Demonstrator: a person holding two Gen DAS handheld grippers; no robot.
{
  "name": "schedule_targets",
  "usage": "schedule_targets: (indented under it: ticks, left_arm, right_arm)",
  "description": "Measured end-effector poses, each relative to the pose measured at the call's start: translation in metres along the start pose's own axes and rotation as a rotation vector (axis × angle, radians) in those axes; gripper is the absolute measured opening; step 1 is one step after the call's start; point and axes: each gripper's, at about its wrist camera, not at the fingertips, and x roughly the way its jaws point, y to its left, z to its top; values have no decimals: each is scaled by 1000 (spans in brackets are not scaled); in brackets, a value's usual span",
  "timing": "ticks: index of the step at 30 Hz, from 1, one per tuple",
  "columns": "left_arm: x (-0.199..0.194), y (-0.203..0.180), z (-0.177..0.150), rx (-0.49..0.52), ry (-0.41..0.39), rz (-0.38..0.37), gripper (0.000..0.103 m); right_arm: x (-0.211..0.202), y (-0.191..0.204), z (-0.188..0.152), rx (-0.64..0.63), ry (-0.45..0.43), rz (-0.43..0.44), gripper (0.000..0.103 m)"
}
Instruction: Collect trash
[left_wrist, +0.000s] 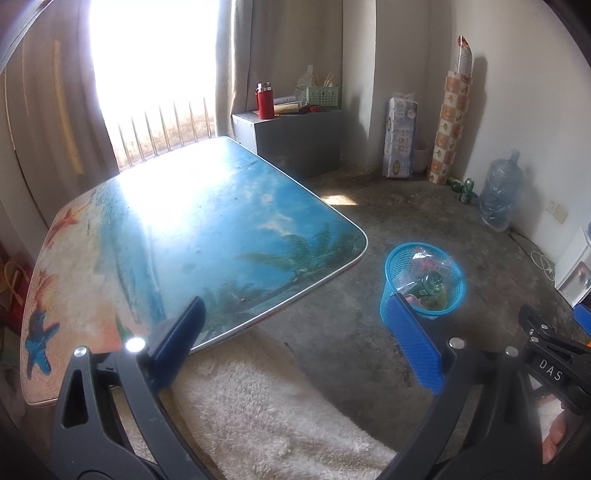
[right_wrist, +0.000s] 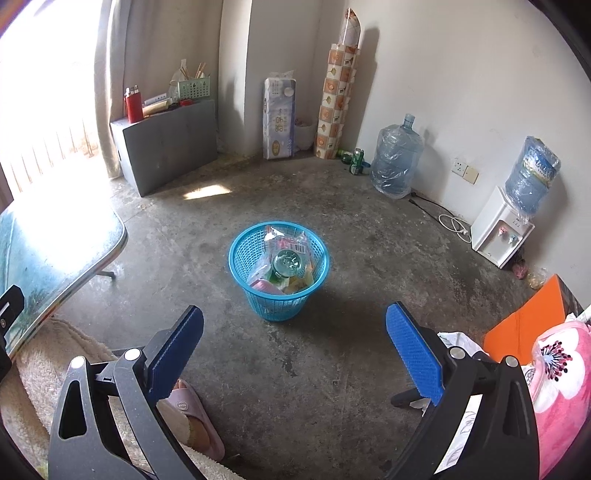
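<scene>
A blue mesh waste basket (right_wrist: 277, 275) stands on the concrete floor, holding plastic wrappers and a green glass bottle (right_wrist: 287, 263). In the left wrist view the same basket (left_wrist: 424, 280) sits right of the table corner, partly behind my right blue pad. My right gripper (right_wrist: 295, 336) hangs open above the floor just short of the basket, nothing between its fingers. My left gripper (left_wrist: 295, 332) is open over the table's near edge and a fluffy white cover, also holding nothing. The table (left_wrist: 207, 229) has a beach print and bears no loose items.
A grey box (right_wrist: 166, 144) with a red flask (right_wrist: 133, 105) stands by the window. Along the wall: tissue pack (right_wrist: 279, 118), rolled mat (right_wrist: 338, 99), water jug (right_wrist: 397, 158), dispenser (right_wrist: 502, 229). A slippered foot (right_wrist: 192, 413) is near my right gripper; pink bedding (right_wrist: 561, 380) at right.
</scene>
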Motion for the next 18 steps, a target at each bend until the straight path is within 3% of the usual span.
schedule_targets:
  ticks: [11,18]
  left_arm:
    - [-1,5,1,-8,-9,75,94]
    - [-3,6,0,-19,-8,77,95]
  right_arm:
    - [0,0,-1,32,22,-1,96]
    - [0,0,-1,32,27,0,96]
